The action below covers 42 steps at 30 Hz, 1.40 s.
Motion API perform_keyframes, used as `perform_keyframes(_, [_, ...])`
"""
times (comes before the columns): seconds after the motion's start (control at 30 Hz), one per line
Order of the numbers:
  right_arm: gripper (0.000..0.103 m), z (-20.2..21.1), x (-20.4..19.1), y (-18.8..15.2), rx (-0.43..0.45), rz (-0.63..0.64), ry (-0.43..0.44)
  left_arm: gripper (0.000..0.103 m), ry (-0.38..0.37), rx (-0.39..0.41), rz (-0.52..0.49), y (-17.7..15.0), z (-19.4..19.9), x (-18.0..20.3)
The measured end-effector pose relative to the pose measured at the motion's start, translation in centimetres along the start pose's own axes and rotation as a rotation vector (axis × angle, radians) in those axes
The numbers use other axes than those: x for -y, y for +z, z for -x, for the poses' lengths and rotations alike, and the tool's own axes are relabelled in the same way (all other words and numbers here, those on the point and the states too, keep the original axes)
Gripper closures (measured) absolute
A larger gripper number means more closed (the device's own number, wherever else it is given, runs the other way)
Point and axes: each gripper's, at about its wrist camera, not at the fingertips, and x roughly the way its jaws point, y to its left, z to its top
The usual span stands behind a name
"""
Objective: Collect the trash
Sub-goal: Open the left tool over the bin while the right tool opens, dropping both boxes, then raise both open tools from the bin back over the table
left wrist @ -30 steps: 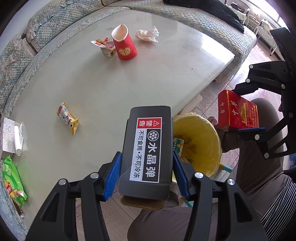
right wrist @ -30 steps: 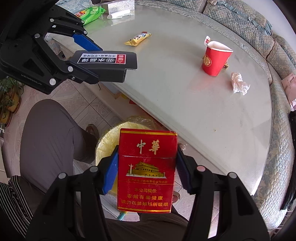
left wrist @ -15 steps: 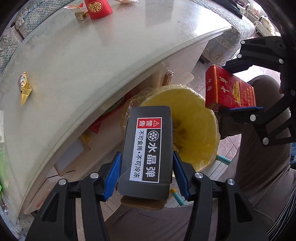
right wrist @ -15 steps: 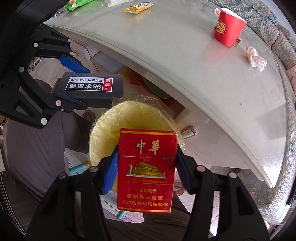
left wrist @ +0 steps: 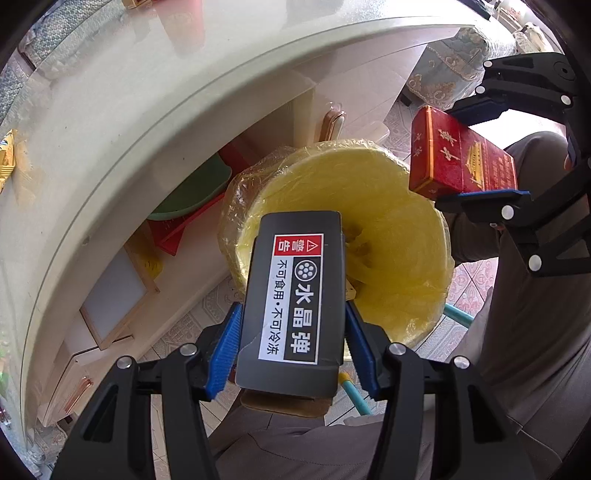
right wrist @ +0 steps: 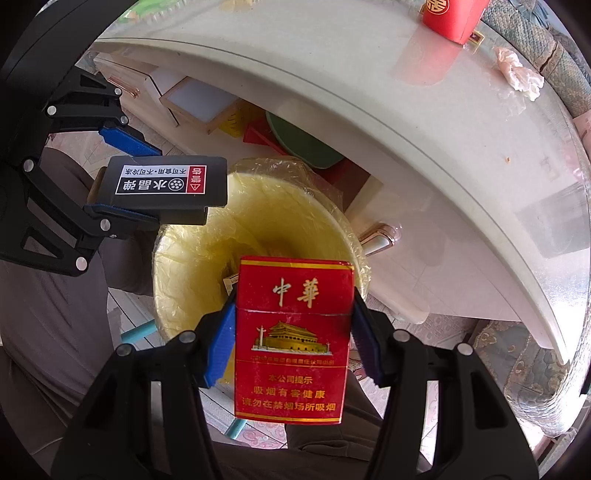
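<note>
My left gripper is shut on a black box with a warning label and holds it over the near rim of a bin with a yellow liner. My right gripper is shut on a red cigarette pack and holds it above the same bin. The black box and left gripper show at the left of the right wrist view; the red pack shows at the right of the left wrist view. Some trash lies at the bin's bottom.
A white table curves over the bin; a red cup, a crumpled tissue and a snack wrapper lie on it. Boxes and a green tray sit under the table. The person's legs flank the bin.
Both grippers have tilted down and moved closer over the bin, still holding their boxes. The tabletop has slid toward the top of both views.
</note>
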Motion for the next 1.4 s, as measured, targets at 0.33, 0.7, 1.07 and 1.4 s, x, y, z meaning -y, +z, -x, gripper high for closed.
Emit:
perform_keyframes(0.33, [0.047, -1.7, -0.3, -0.3, -0.040, 0.012, 0.016, 0.049, -0.021, -0.022, -0.011, 0.5, -1.8, 0.8])
perform_keyframes(0.7, [0.047, -2.5, 0.1, -0.1, -0.055, 0.001, 0.028, 0.049, -0.060, -0.038, -0.017, 0.8, -2.9, 1.4])
perform_keyframes(1.07, [0.047, -3.4, 0.3, 0.3, -0.068, -0.010, 0.037, 0.025, -0.078, -0.038, -0.019, 0.9, -2.9, 1.6])
perform_keyframes(1.4, [0.046, -3.9, -0.5, 1.0, -0.076, -0.004, 0.055, 0.007, -0.030, -0.036, -0.016, -0.8, -1.3, 0.4])
